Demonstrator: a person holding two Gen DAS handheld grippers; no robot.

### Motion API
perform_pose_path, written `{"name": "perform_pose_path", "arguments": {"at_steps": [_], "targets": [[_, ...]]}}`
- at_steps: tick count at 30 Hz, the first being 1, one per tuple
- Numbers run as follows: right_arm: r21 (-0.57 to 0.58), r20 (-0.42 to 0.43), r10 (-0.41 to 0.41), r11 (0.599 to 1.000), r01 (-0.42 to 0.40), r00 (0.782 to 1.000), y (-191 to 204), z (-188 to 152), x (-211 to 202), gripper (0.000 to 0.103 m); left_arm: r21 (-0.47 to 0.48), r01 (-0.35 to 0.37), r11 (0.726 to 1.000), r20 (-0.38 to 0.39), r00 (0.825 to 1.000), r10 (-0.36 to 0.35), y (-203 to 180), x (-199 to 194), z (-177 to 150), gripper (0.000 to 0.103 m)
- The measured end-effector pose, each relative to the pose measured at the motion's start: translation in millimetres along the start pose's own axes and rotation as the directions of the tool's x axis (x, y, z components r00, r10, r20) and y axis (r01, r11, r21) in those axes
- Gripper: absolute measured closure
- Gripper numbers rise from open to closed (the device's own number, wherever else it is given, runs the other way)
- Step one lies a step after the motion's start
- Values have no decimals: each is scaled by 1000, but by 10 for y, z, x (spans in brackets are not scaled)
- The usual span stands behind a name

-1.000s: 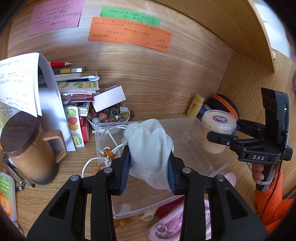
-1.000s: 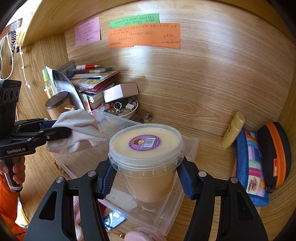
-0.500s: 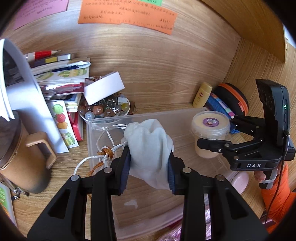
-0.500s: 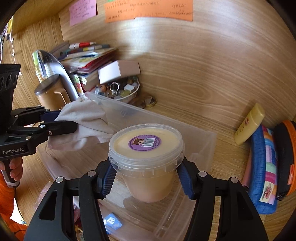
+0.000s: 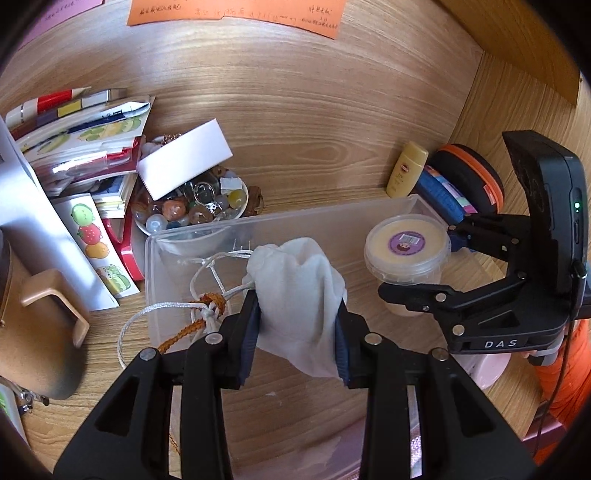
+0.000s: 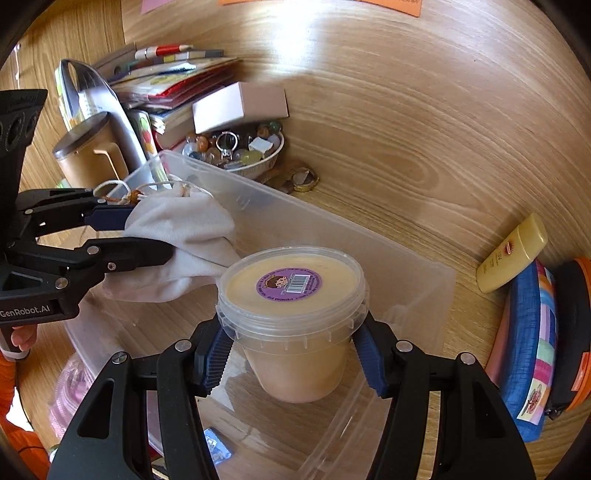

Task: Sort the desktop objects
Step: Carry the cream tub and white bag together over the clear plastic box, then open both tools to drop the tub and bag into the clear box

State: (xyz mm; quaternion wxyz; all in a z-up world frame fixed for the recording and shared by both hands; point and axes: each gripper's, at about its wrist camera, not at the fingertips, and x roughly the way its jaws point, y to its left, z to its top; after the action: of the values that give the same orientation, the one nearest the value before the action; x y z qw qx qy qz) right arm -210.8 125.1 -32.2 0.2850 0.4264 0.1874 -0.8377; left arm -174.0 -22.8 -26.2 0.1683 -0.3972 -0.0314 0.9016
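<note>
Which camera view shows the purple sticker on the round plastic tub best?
The right wrist view: the purple sticker sits close and central, barcode visible. In the left wrist view it is small and distant.

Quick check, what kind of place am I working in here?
Most likely a home study desk in a wooden alcove: sticky notes on the back panel, a stack of books, a lidded mug and a clear plastic bin.

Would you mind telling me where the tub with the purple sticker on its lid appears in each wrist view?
Left wrist view: the tub sits right of centre, gripped by the right gripper, over the clear bin.
Right wrist view: the tub is at centre, just above that camera's own fingers.
Shared landmark: the yellow bottle by the back wall, beyond the bin.
</note>
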Motion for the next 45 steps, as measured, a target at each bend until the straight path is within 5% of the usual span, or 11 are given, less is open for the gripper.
{"name": "perform_pose_path", "arguments": {"at_steps": [6,11,15,18,23,32,45], "targets": [[-20,-37,-7,1000,6,999,40,12,52,47,36,-15,999,-2,1000,15,-55,-4,-15,65],[-33,-59,-12,999,10,998,39,8,78,47,47,-19,999,3,1000,19,-57,-16,-27,48],[-37,-78,-7,999,4,997,28,-20,82,47,33,2,999,14,1000,-2,-16,-44,-19,48],[-38,-82,-10,999,7,997,11,-29,70,45,24,10,1000,22,1000,-10,6,-67,-3,39],[-86,-12,-89,992,88,996,34,-28,-140,21,35,1,999,46,999,-2,-32,-127,4,35],[-29,24,-80,996,81,996,-13,-169,-436,21,40,-2,999,72,997,-1,-96,-283,-28,13],[48,151,-107,994,101,983,-42,-258,-835,16,51,-78,996,129,989,71,-173,-708,-62,6]]}}
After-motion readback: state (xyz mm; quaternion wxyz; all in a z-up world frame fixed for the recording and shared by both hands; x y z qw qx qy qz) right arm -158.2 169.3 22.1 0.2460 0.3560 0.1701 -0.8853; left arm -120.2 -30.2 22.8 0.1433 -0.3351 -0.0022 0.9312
